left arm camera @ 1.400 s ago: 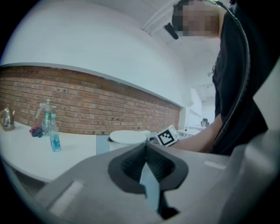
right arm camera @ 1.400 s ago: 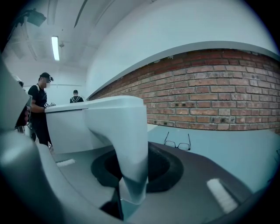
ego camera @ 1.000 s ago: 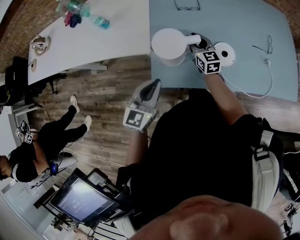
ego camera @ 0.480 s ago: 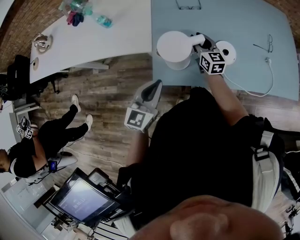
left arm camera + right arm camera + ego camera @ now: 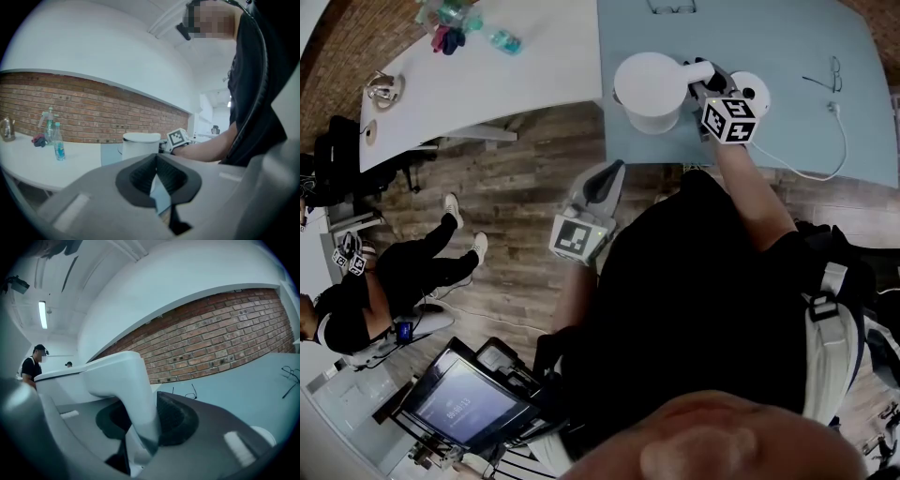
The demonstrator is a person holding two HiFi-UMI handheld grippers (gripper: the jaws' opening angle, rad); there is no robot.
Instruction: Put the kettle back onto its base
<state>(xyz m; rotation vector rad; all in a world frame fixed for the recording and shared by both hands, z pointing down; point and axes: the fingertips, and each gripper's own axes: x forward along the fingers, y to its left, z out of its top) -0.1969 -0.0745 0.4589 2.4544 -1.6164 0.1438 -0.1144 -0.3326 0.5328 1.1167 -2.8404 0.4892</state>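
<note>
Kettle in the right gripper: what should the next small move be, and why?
Probably carry the kettle sideways until it is over the base. The right gripper is clamped on its handle, and the round base lies bare on the table, right of the kettle in the head view.

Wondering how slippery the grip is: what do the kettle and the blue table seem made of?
Kettle: looks like matte white plastic, evenly white with soft, dull highlights on lid and handle; a coated metal body can't be ruled out. Table: smooth pale blue top, probably laminate, no grain showing, little sheen.
</note>
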